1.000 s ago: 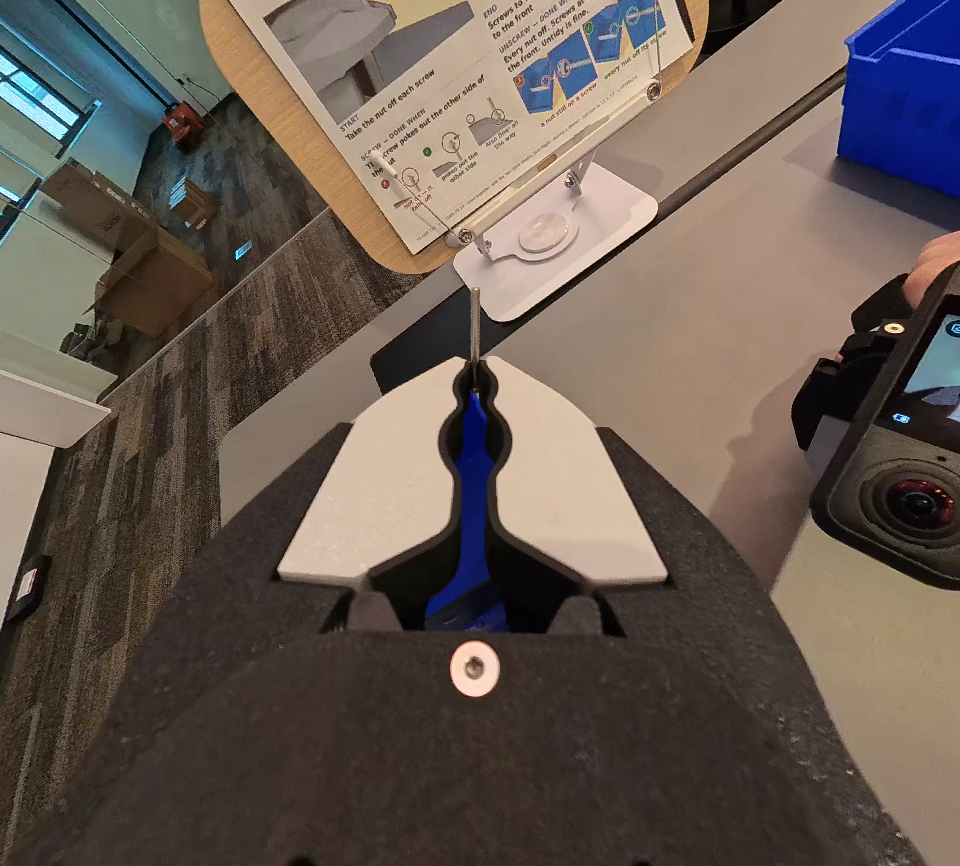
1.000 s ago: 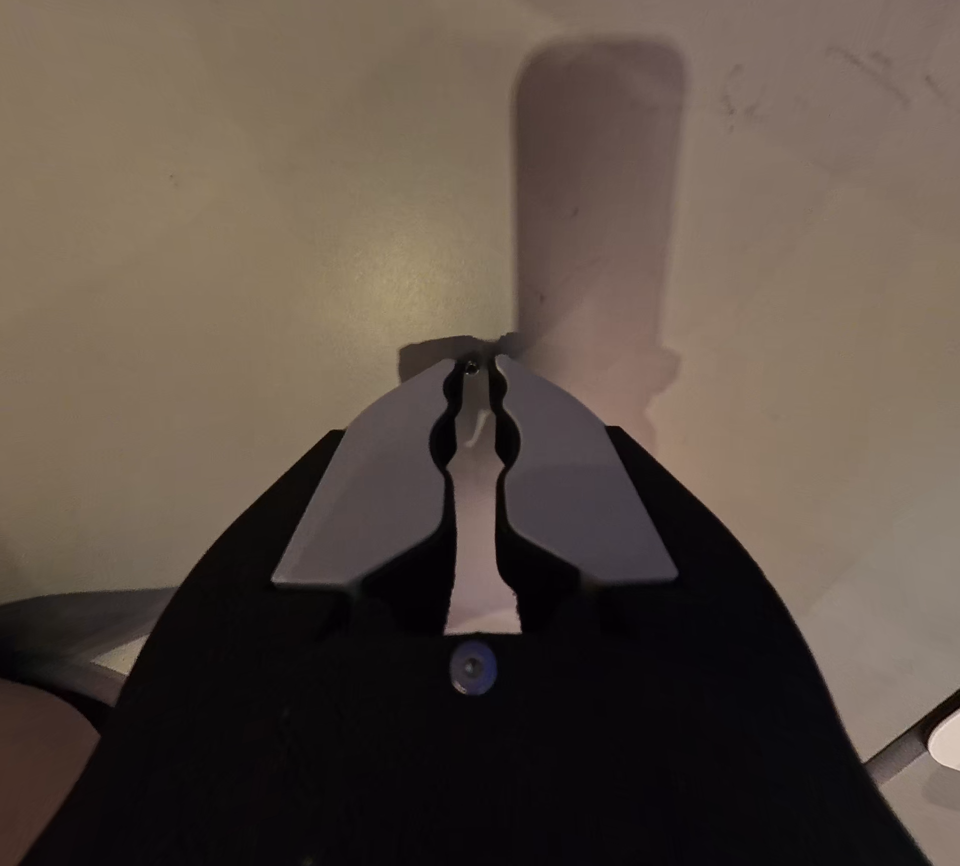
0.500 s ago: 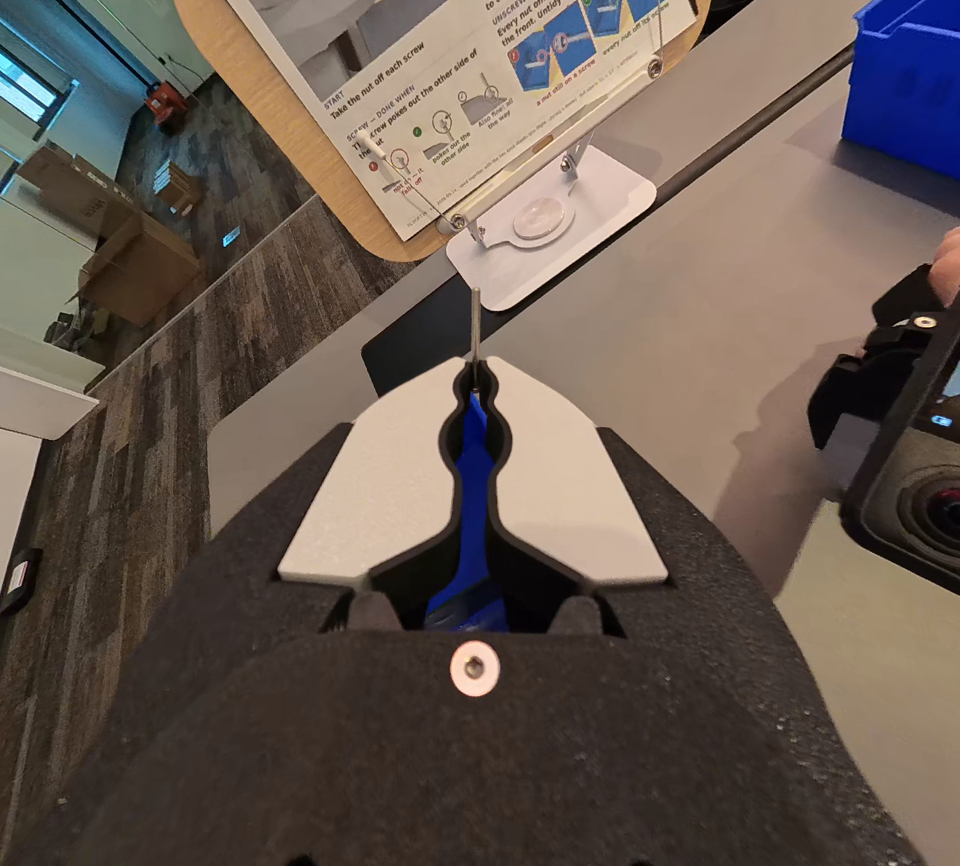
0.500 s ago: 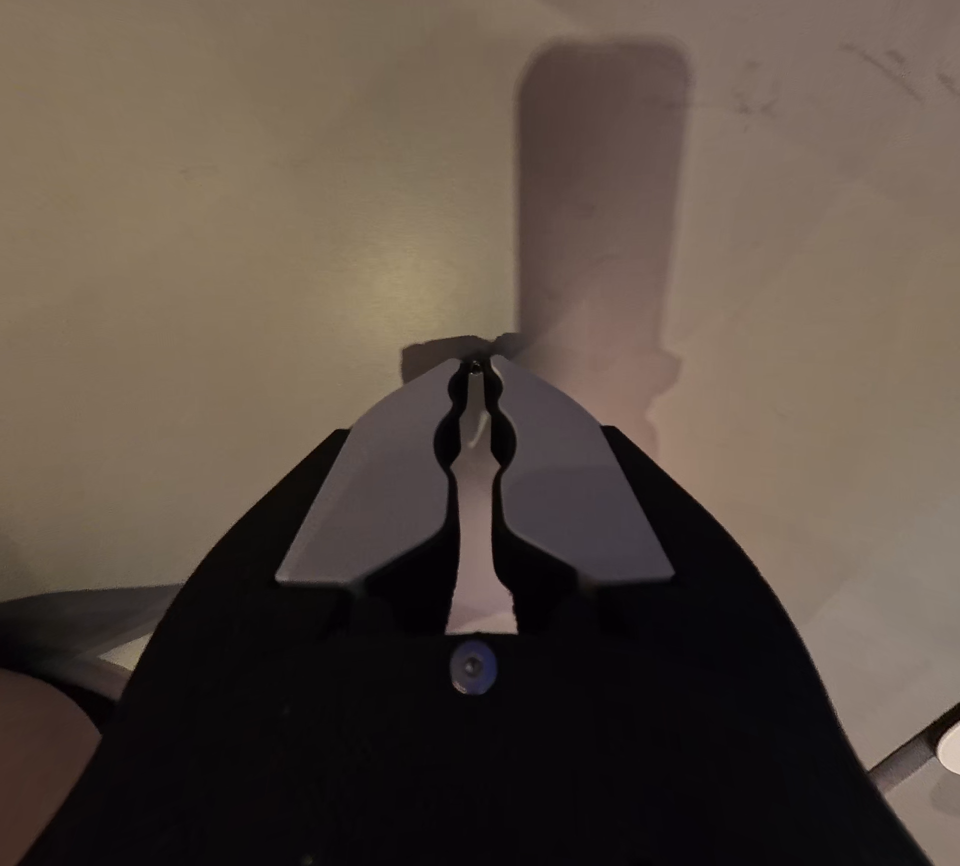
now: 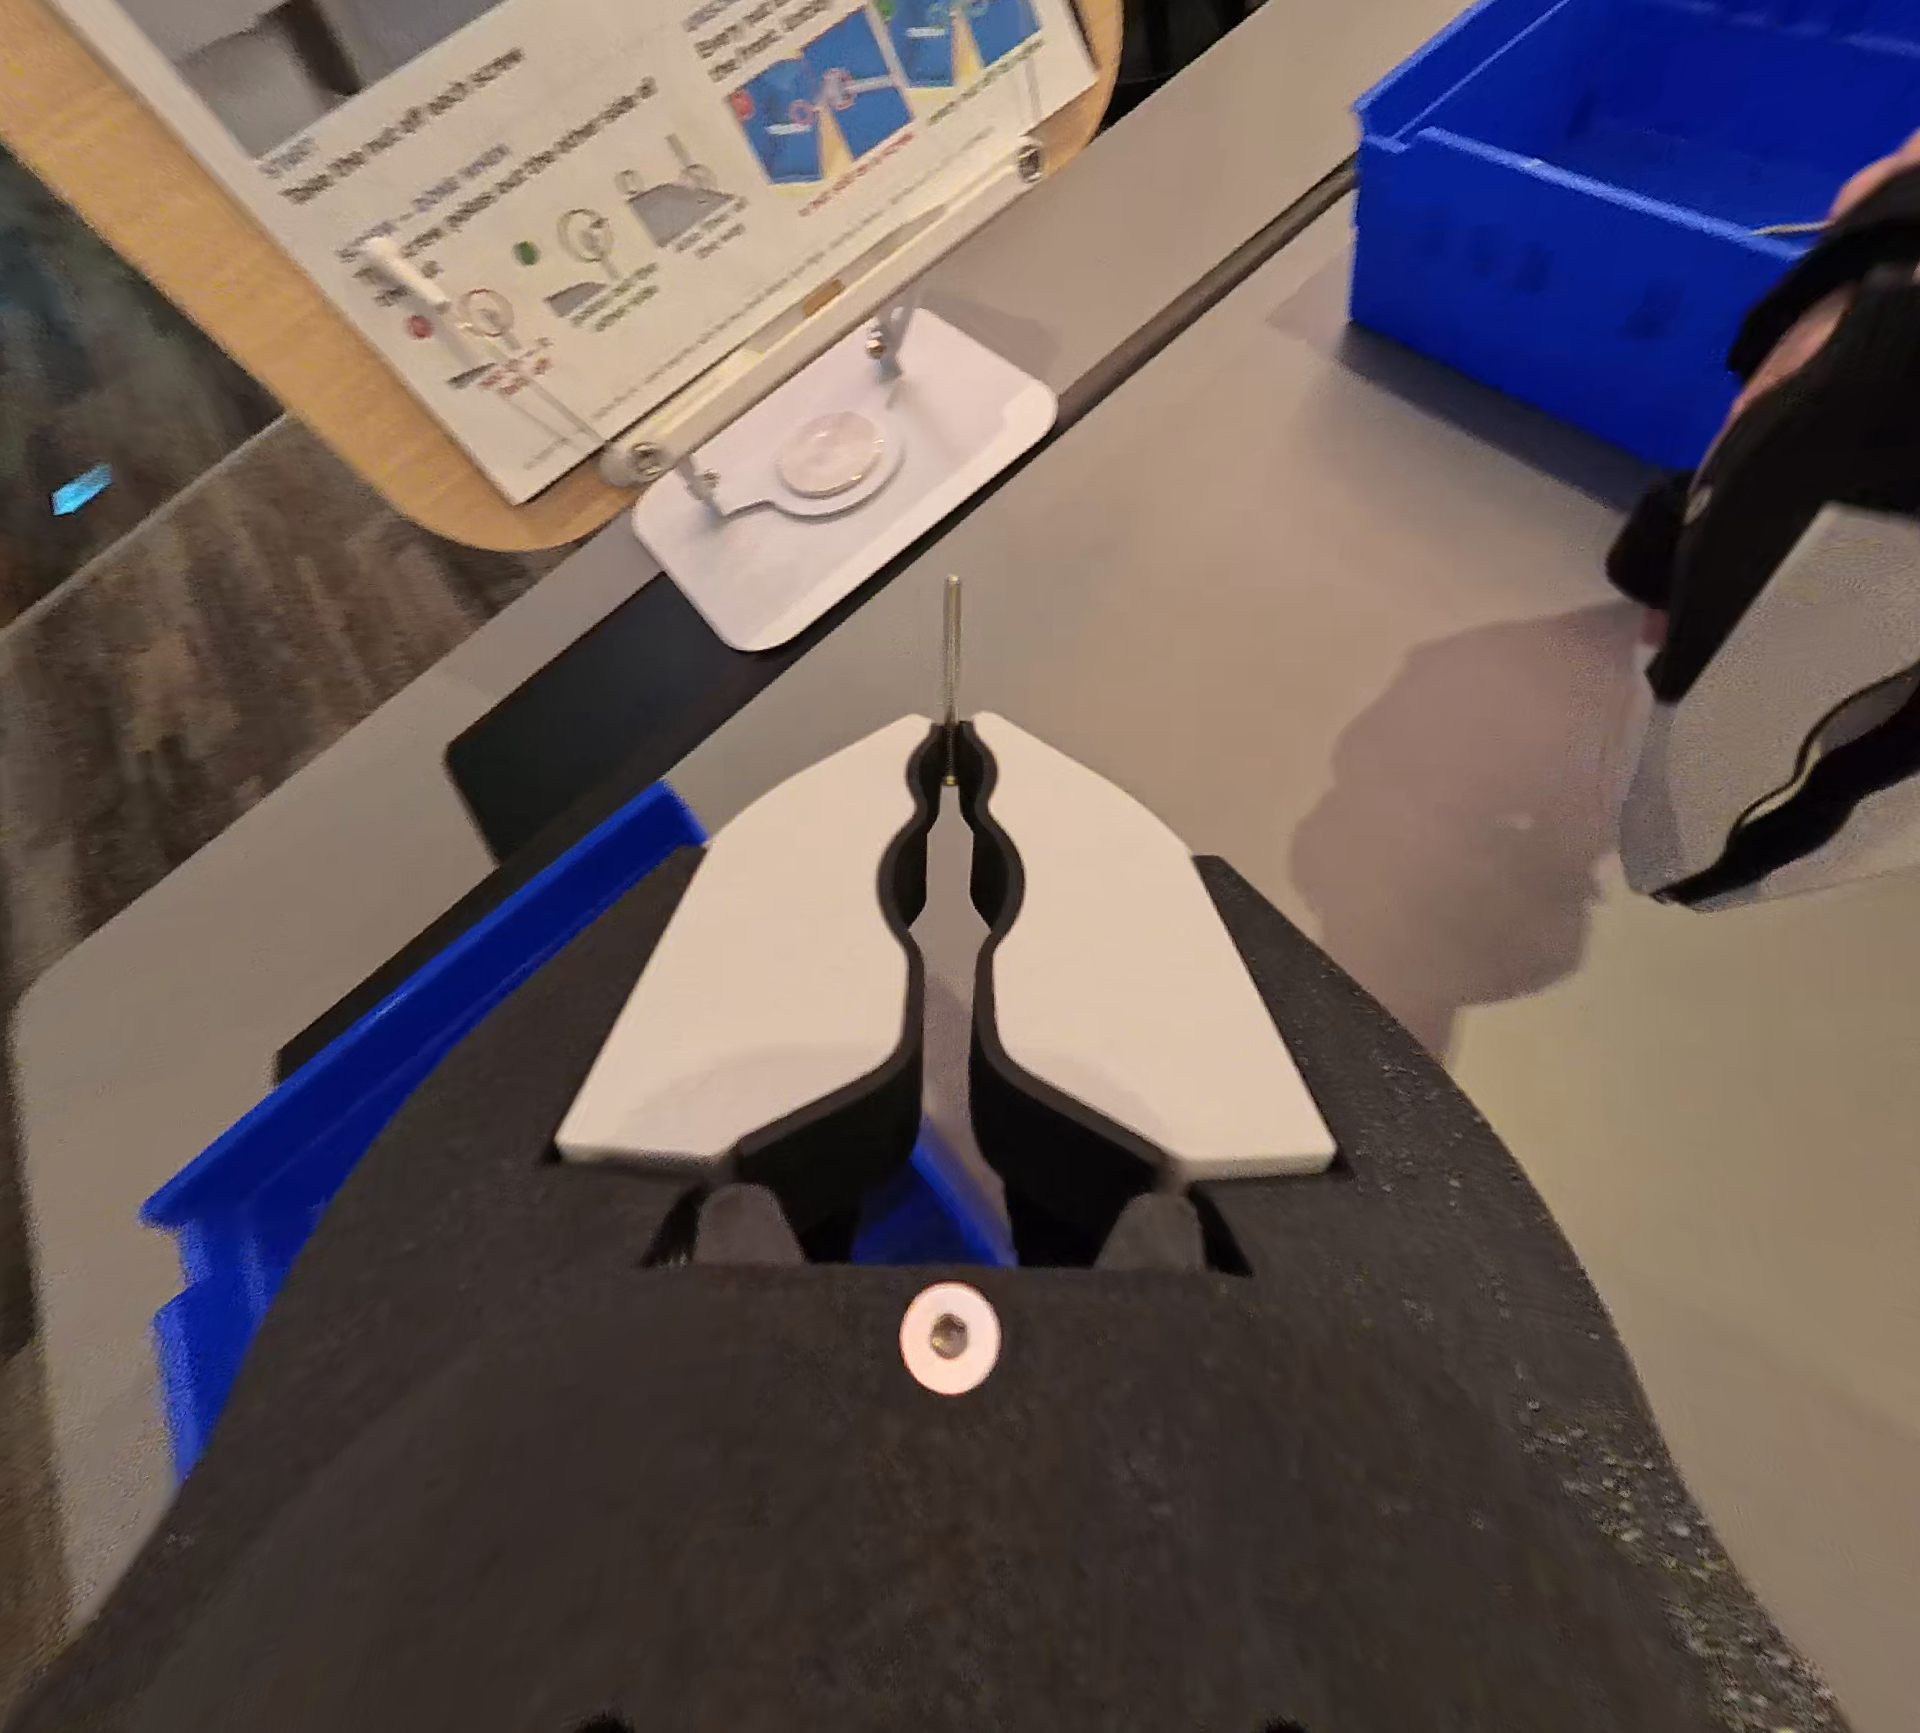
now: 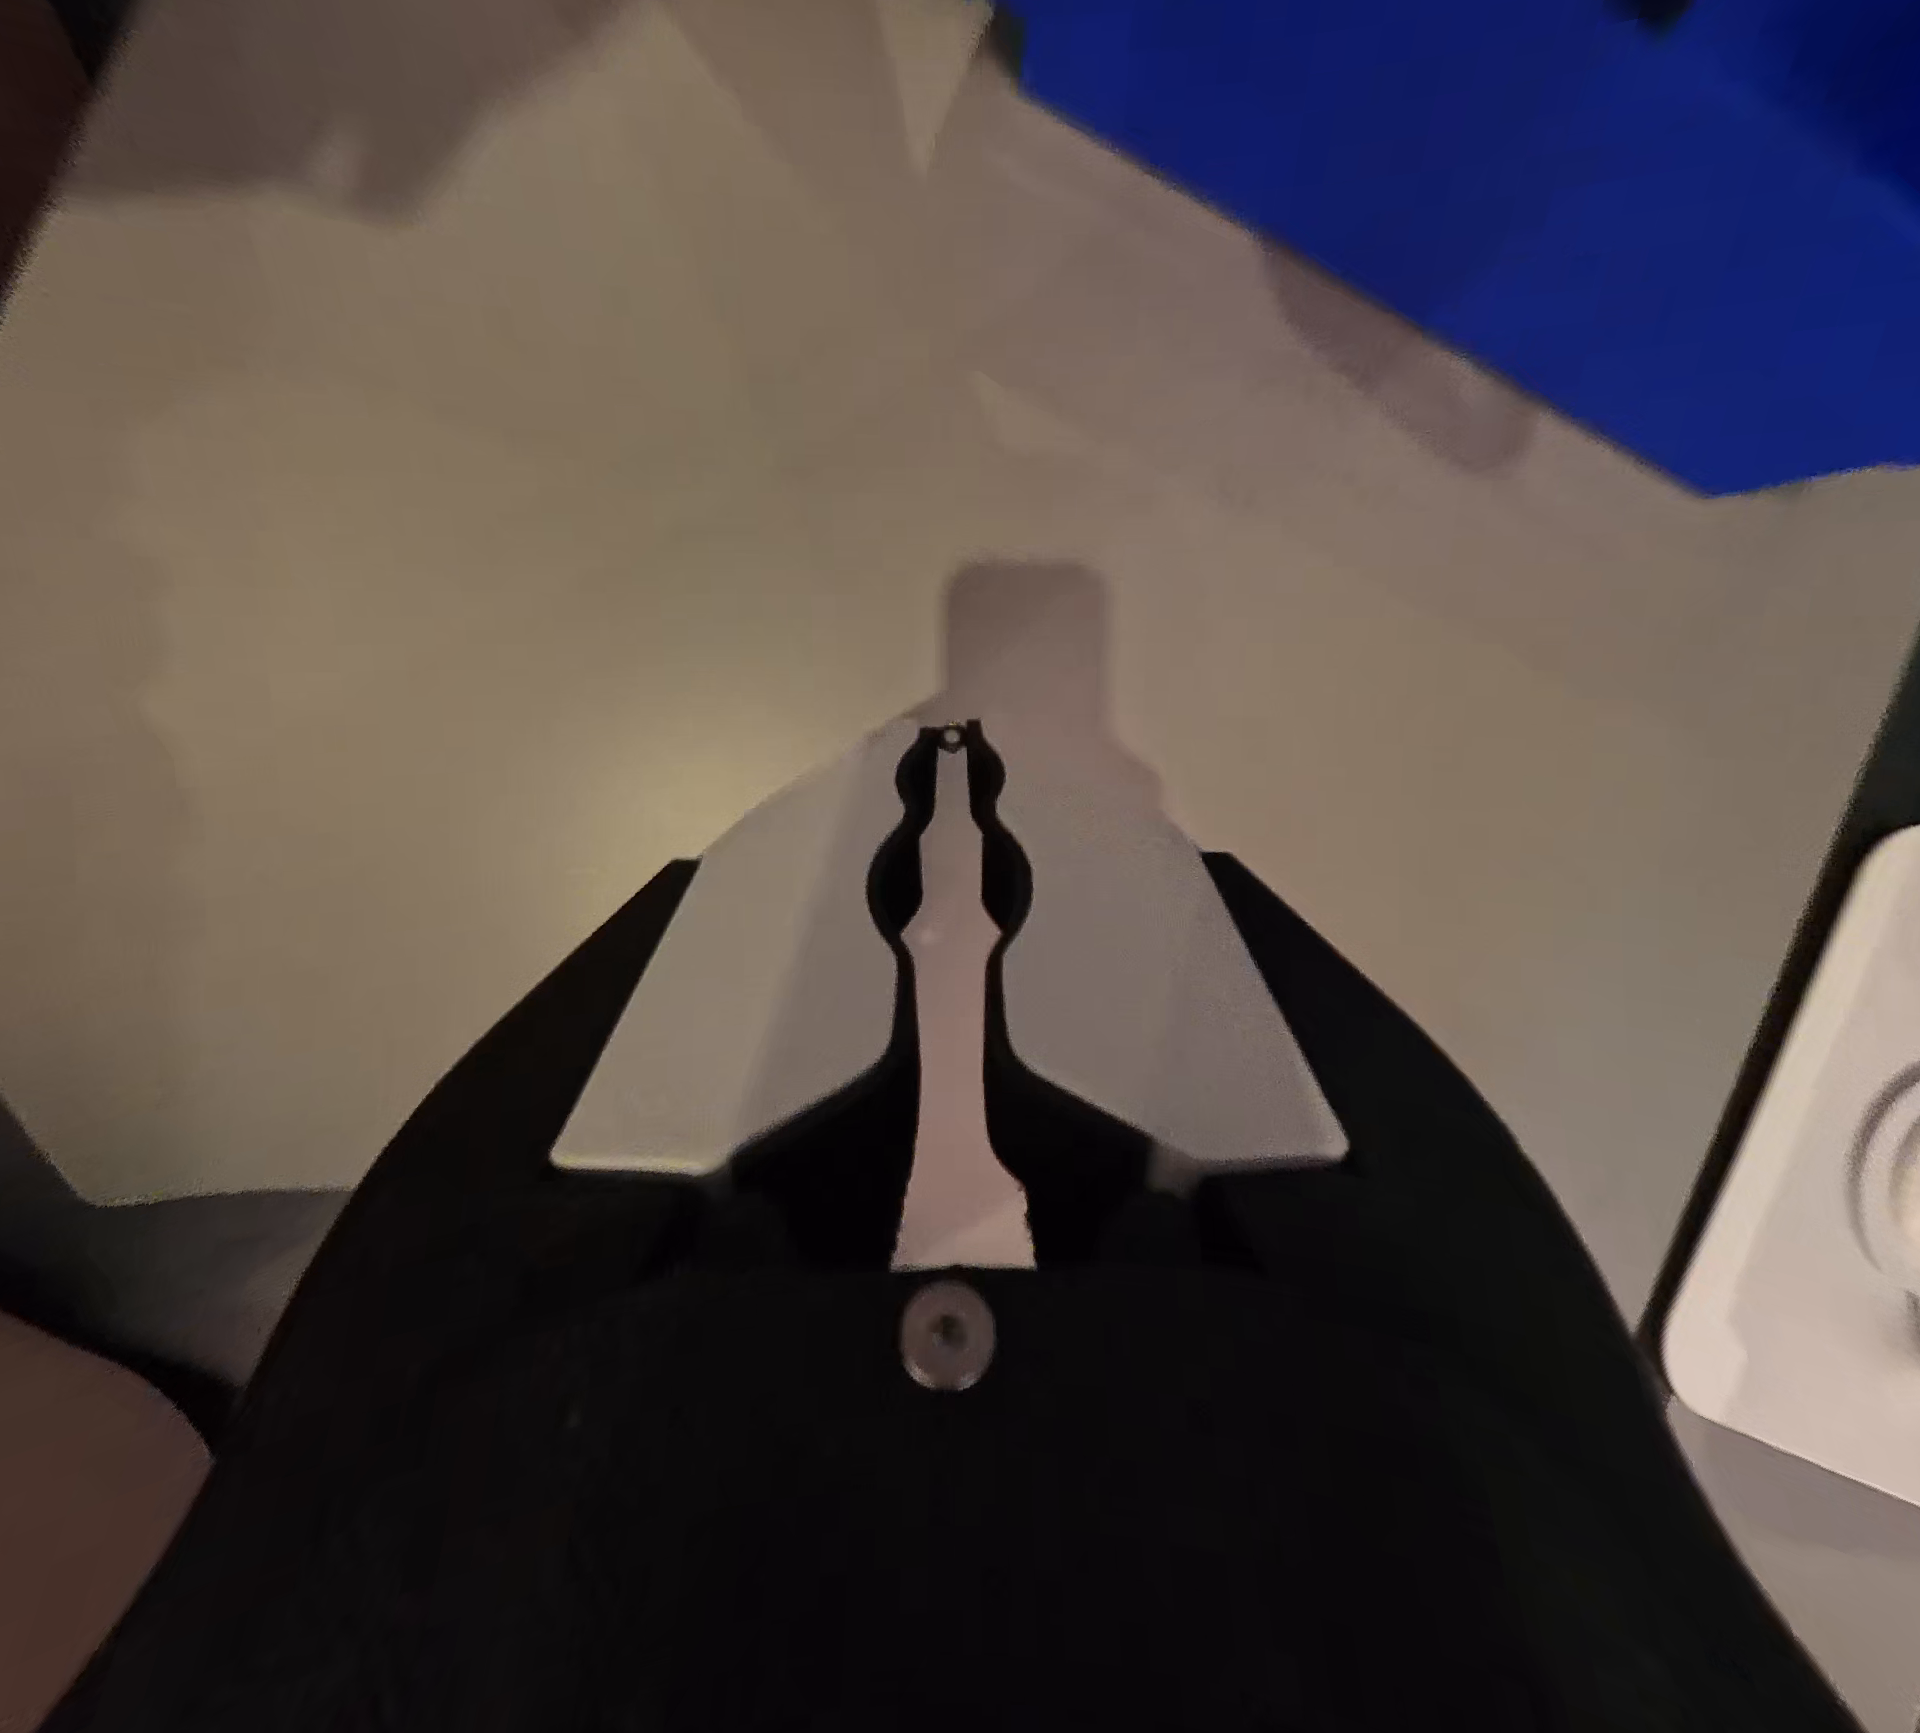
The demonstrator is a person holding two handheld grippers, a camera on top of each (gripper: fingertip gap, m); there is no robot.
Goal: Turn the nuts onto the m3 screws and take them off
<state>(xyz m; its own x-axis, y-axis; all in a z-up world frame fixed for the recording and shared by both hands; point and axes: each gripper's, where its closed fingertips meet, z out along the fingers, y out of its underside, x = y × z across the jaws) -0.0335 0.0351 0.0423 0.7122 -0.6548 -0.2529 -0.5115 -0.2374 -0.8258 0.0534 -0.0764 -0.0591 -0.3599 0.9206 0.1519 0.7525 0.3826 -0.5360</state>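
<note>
My left gripper (image 5: 950, 727) is shut on a thin metal screw (image 5: 951, 644) whose shaft sticks straight out past the fingertips, above the grey table (image 5: 1195, 540). My right gripper (image 6: 951, 733) is shut on a tiny nut (image 6: 952, 734) pinched at the fingertips and is lifted above the table (image 6: 520, 540). The right gripper also shows in the left wrist view (image 5: 1787, 727) at the right edge, blurred, its jaws pointing down and left.
A blue bin (image 5: 1621, 156) stands at the back right; it shows blurred in the right wrist view (image 6: 1455, 125). Another blue bin (image 5: 343, 1091) lies under my left gripper. An instruction board (image 5: 582, 125) on a white stand (image 5: 831, 478) stands at the table's far edge. Spacing between my two grippers at the tips: around 20 cm.
The right gripper closed on the nut on the table and has lifted and swung toward the blue bin. The left gripper has shifted with the screw; the view is now blurred with motion.
</note>
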